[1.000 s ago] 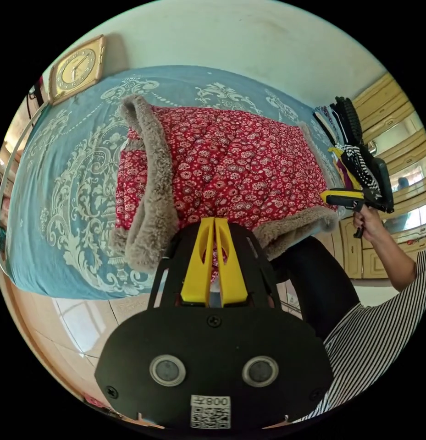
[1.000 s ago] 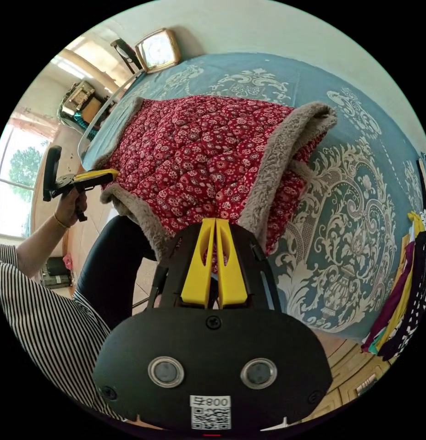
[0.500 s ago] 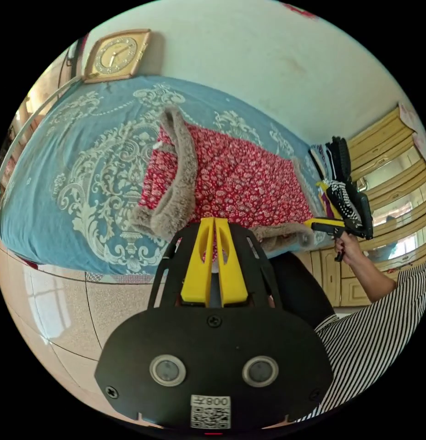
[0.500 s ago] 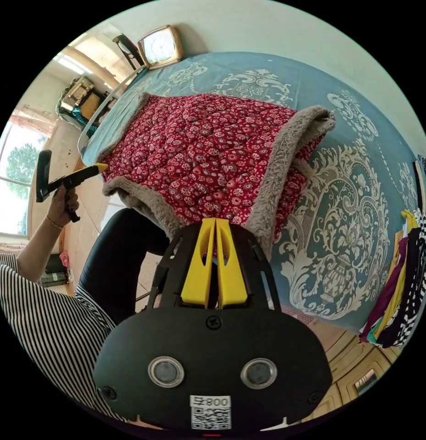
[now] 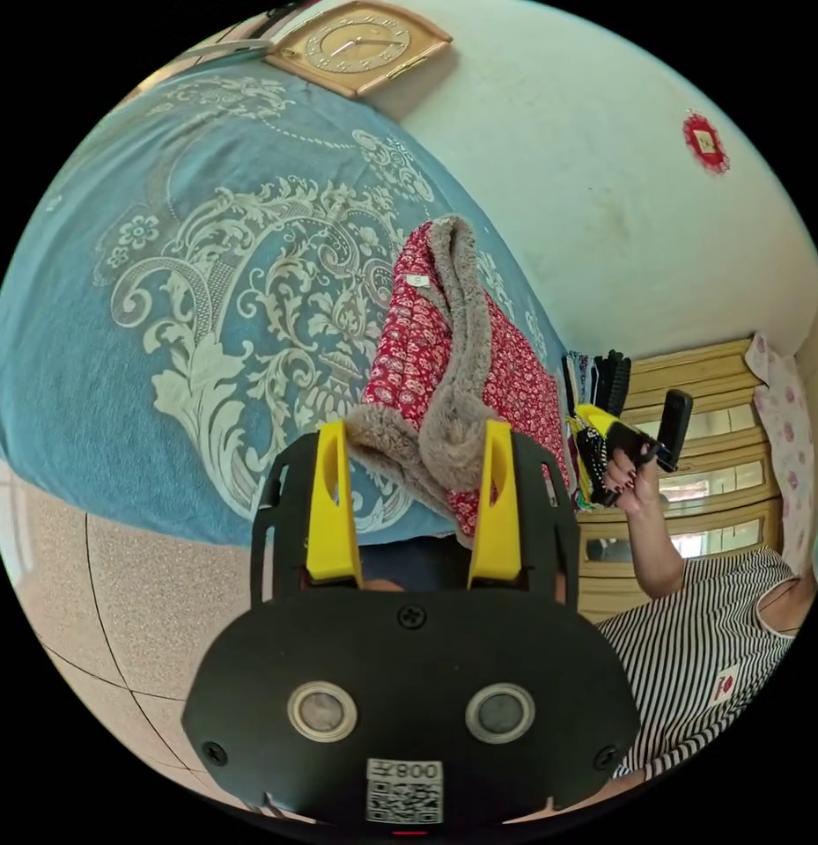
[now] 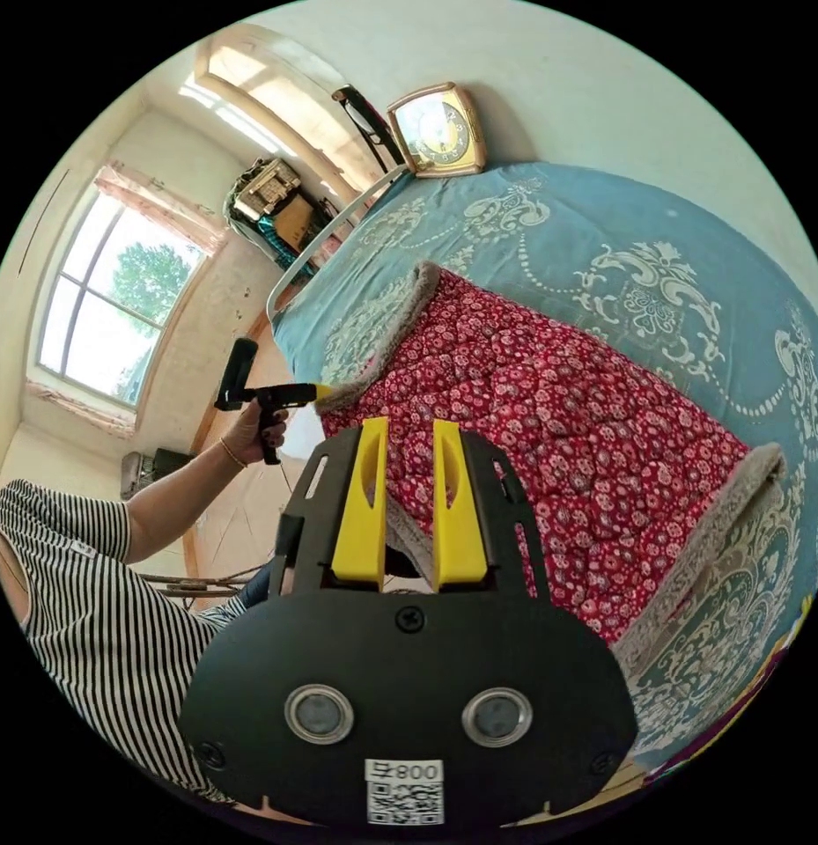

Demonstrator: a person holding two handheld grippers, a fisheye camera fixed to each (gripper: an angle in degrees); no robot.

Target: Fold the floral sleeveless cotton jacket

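The red floral sleeveless jacket [image 6: 558,422] with grey fleece lining lies folded on the blue patterned bedspread [image 6: 673,229]. In the left gripper view the jacket [image 5: 435,352] shows end-on, with its fleece edge hanging over the bed's near side. My left gripper [image 5: 415,427] is open wide, and that fleece edge sits between its jaws without being pinched. From the right gripper view, the left gripper [image 6: 316,392] points at the jacket's far fleece corner. My right gripper [image 6: 409,424] is open with a narrower gap at the near hem. The right gripper [image 5: 602,422] is also in a hand beyond the jacket.
A gold clock [image 6: 439,128] leans on the wall at the bed's far end. Hanging clothes [image 5: 593,378] and wooden cabinets [image 5: 708,440] stand beyond the bed. Tiled floor [image 5: 100,598] lies below the bed edge. A person in a striped top [image 6: 92,598] stands beside a window [image 6: 118,290].
Both grippers were shut on the jacket's hem and have opened, letting it go. The jacket now rests on the bed. Both cameras have swung sideways.
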